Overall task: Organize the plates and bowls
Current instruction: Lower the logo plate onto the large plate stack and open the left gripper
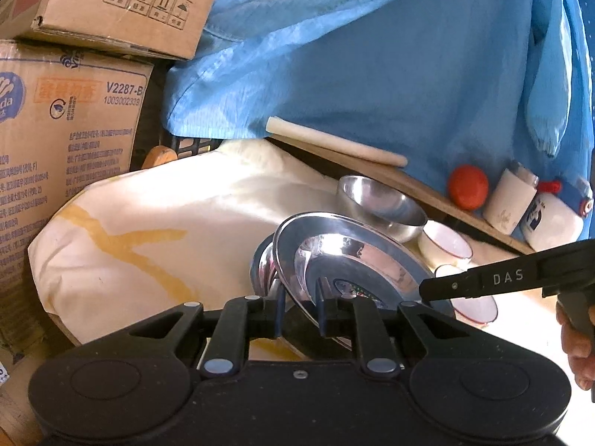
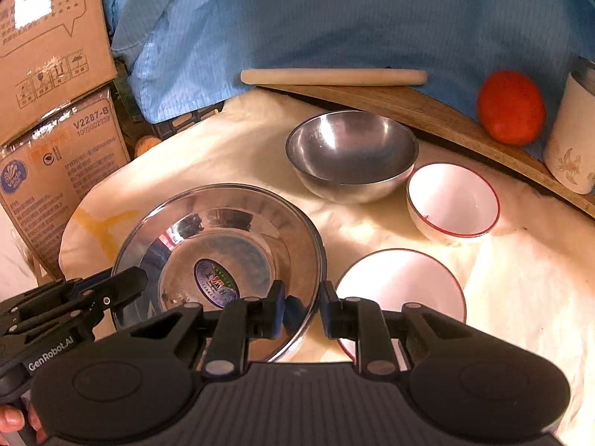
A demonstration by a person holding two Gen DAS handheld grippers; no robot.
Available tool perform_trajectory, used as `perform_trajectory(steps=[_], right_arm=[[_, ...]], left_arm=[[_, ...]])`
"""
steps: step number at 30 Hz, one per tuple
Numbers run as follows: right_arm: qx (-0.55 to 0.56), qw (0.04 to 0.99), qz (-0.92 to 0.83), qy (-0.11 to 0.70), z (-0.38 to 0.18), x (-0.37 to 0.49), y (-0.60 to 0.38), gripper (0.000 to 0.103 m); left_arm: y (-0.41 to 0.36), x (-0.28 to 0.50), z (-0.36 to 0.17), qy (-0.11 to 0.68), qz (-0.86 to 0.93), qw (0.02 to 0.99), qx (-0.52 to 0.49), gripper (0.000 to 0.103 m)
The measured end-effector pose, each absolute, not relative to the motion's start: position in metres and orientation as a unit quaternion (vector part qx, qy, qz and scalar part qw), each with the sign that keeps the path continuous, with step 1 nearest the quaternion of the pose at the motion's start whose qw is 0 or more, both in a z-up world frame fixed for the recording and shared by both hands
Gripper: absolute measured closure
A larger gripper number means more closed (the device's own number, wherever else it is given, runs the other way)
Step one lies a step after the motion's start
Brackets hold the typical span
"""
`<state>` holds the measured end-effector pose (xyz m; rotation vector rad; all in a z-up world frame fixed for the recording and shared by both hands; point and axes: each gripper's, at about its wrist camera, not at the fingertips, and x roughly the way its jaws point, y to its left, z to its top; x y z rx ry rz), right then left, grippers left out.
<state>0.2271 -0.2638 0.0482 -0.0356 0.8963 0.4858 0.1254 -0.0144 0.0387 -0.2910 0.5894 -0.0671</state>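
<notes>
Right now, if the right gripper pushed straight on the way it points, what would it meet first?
Probably the steel plate itself: the right gripper already straddles its near rim. Beyond lies the steel bowl, though depth is unclear.

A makeshift household work corner, more storeroom than proper kitchen. A cream cloth (image 2: 520,297) covers the surface; left of it stand stacked cardboard cartons (image 2: 55,74), behind it hangs blue fabric (image 2: 334,18), and along its far edge lies a wooden board (image 2: 427,111) with a rolling pin (image 2: 334,77) and tomato (image 2: 511,107).
</notes>
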Motion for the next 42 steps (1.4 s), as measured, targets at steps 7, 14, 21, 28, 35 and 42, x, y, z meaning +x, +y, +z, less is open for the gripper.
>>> perform_trajectory(steps=[7,14,21,28,35,42], right_arm=[[-0.033,0.873,0.235,0.425,0.050,0.221,-0.256,0.084],[-0.042,0.871,0.252,0.420,0.056,0.218,-0.245,0.085],[-0.035,0.871,0.246,0.423,0.052,0.221,-0.250,0.085],[-0.022,0.876,0.246,0.415,0.054,0.221,-0.258,0.081],[0.006,0.884,0.243,0.399,0.057,0.221,-0.271,0.061],[0.041,0.892,0.239,0.381,0.059,0.228,-0.288,0.030]], left_arm=[[-0.017,0.126,0.038,0.299,-0.030,0.946,-0.118,0.084],[-0.017,0.127,0.037,0.299,-0.035,0.947,-0.112,0.083],[-0.018,0.127,0.036,0.297,-0.030,0.949,-0.097,0.079],[-0.016,0.130,0.030,0.306,-0.028,0.946,-0.100,0.060],[-0.009,0.125,0.035,0.286,-0.025,0.951,-0.119,0.041],[-0.003,0.133,0.047,0.262,-0.009,0.956,-0.130,0.020]])
